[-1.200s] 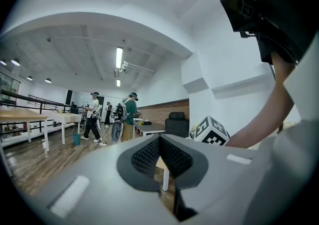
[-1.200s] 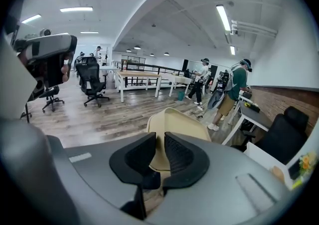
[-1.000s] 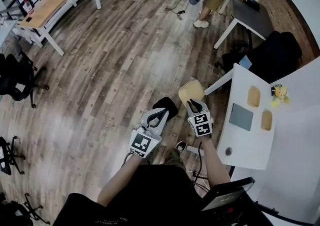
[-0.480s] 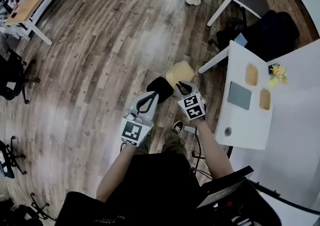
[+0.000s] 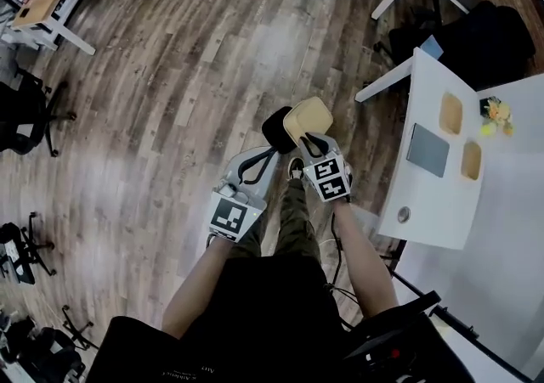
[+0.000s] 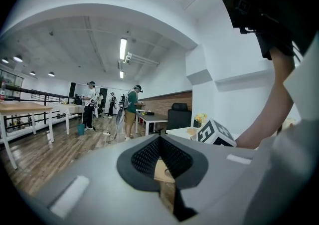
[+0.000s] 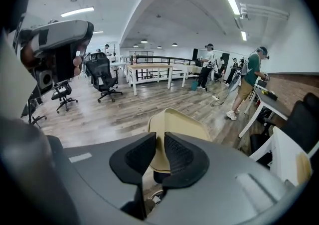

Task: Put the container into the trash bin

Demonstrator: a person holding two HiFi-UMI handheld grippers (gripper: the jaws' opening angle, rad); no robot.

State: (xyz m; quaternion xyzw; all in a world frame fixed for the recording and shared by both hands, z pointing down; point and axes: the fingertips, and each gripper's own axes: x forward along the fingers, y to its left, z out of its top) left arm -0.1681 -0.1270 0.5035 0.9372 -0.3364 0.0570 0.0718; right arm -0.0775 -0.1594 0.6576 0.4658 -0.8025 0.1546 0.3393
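Observation:
A beige, shallow container [image 5: 308, 118] hangs over the wooden floor in the head view, with my right gripper [image 5: 311, 140] shut on its near rim. In the right gripper view the container [image 7: 175, 124] stands up between the two black pads [image 7: 180, 153], which pinch its wall. My left gripper [image 5: 269, 154] is just left of it, shut and empty. In the left gripper view its jaws [image 6: 160, 141] meet at the tips, with a sliver of the beige container [image 6: 162, 170] showing behind them. No trash bin is plainly recognisable near me.
A black rounded thing [image 5: 277, 127] sits on the floor under the container; I cannot tell what it is. My shoe [image 5: 296, 168] is beside it. A white table [image 5: 442, 194] with beige trays stands to the right. People [image 7: 251, 77] and a small blue bin [image 7: 193, 85] are far across the room.
Both grippers and the container have sunk lower over the floor. The head view has tipped further down, and the white table has shifted right.

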